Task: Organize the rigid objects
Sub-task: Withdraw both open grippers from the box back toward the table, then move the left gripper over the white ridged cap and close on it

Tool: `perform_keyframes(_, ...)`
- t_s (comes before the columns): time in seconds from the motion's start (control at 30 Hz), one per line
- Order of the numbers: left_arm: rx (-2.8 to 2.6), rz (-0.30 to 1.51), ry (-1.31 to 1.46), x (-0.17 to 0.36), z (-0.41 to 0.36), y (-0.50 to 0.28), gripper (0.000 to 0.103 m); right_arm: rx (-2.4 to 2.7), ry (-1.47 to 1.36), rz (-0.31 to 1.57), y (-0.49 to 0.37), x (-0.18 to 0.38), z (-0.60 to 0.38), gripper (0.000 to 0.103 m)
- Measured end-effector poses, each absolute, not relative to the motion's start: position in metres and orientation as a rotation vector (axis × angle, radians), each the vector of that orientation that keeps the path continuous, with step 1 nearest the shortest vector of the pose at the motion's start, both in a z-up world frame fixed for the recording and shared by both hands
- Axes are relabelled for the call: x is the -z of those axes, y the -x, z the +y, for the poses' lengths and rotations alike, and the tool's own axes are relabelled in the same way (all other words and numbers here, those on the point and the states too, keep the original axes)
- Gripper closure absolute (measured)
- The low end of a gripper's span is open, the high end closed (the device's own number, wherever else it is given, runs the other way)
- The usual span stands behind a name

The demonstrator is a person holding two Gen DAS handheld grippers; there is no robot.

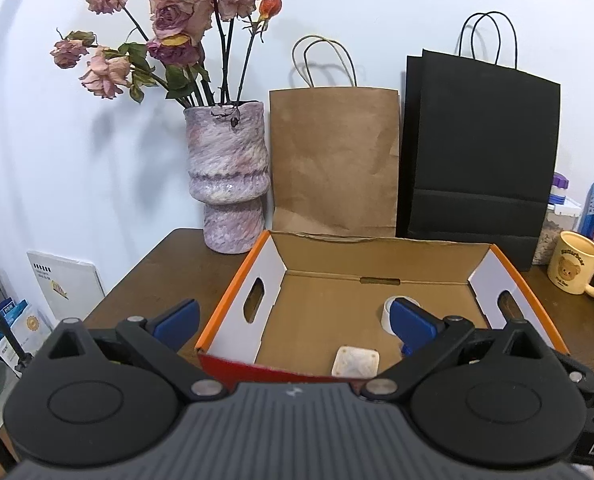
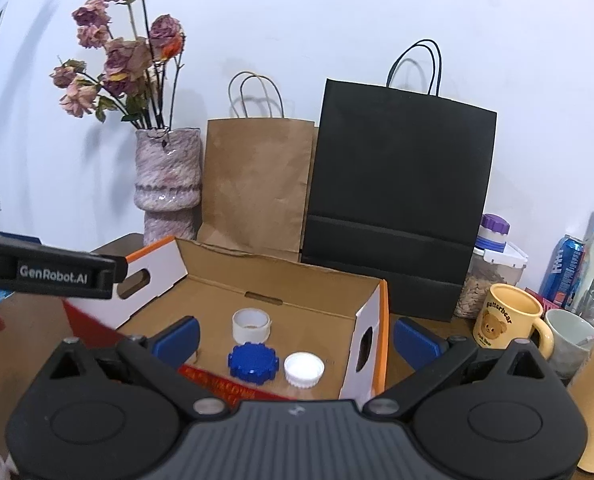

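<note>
Blue cap (image 2: 252,363) — lower centre, in box (image 2: 281,280), between spread, empty right gripper (image 2: 295,338) jaws; left gripper (image 1: 295,320) likewise spread; mug (image 2: 509,322) reads "Butterbear".

legible text, right wrist view: "genrobot.ai" in white on the black bar of the left gripper (image 2: 53,274), left of and above the jaws. "butterbear" over a bear drawing on the yellow mug (image 2: 507,320), right of the jaws; smaller line below the bear unreadable. blue can (image 2: 563,270) further right, white lettering not legible. left wrist view: "butterbear" again on the mug (image 1: 575,266), right of the jaws; letters "da" at lower right edge on a black bar, cut off.
</note>
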State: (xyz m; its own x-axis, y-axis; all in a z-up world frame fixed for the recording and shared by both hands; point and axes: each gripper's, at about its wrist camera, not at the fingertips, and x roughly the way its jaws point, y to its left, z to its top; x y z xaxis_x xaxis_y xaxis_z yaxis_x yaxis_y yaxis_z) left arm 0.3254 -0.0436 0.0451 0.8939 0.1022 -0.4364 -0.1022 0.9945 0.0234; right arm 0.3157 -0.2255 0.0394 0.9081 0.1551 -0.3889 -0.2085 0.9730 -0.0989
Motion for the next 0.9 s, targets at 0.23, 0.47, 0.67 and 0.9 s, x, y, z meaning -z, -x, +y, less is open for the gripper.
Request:
perform_keyframes(0.23,-0.086,0.445,-0.002,-0.047,-0.043,-0.3,0.0,-0.2,0.135,0.382,-0.289,-0.038,-0.224,0.0)
perform_keyframes(0.47,-0.076,0.447,-0.007,-0.045,-0.043,-0.278,0.0,-0.217,0.13,0.383,-0.264,-0.037,-0.221,0.0)
perform_keyframes(0.67,-0.06,0.441,-0.009,-0.044,-0.041,-0.253,0.0,-0.226,0.136,0.385,-0.241,-0.035,-0.218,0.0)
perform_keyframes(0.9,-0.054,0.453,-0.019,-0.04,-0.035,-0.226,0.0,-0.234,0.14,0.398,-0.218,-0.031,-0.215,0.0)
